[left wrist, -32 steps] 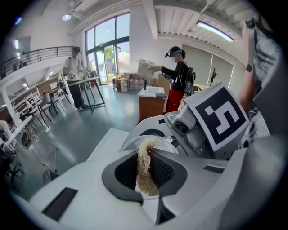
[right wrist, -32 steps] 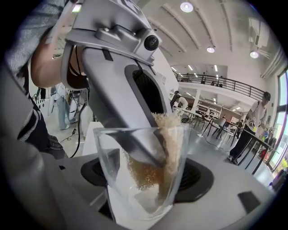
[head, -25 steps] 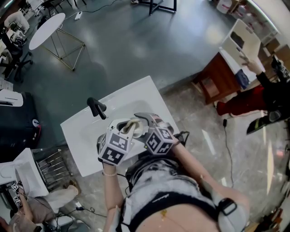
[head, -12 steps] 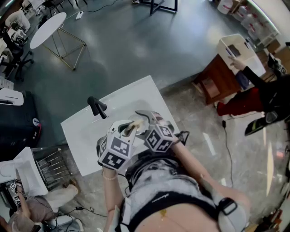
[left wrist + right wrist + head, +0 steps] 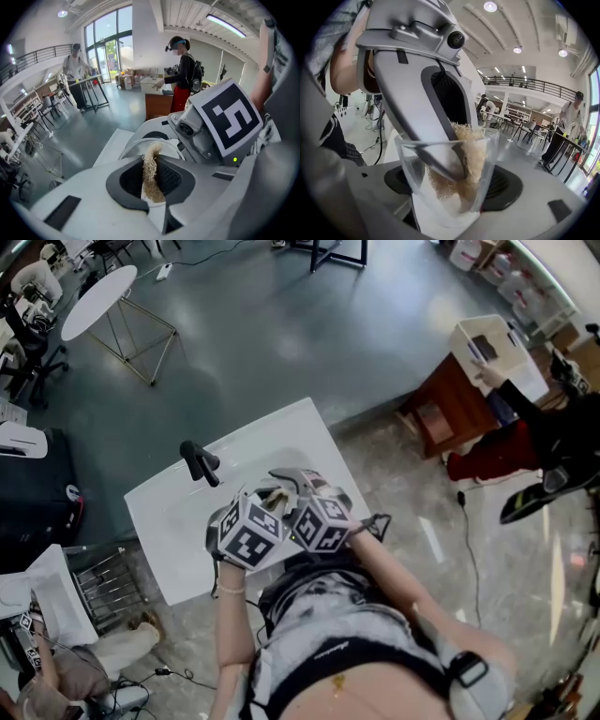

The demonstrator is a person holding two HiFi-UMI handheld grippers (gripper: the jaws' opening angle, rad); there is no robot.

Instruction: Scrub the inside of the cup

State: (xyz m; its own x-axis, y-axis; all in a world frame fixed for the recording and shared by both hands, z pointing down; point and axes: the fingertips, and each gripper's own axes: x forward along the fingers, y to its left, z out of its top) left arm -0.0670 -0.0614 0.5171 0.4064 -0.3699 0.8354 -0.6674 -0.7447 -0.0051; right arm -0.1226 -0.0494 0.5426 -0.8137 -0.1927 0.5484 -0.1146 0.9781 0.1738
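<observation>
Grey floor spread around a white sink with a black tap, and both grippers hung close together over the basin, their marker cubes almost touching.

The right gripper was clamped on a clear cup. Its two dark pads pressed on the glass wall from either side, low down near the base. The cup was held with its open mouth facing the other gripper.

The left gripper pointed steeply down into that mouth. Its jaws were nearly together, pinching a pale, fibrous scrubber that stood on edge between the pads and stuck out past the tips. In the right gripper view the jaw tips and the scrubber sat inside the cup. The fibres lay against the inner wall on the right side and reached from just above the rim down toward the bottom.
</observation>
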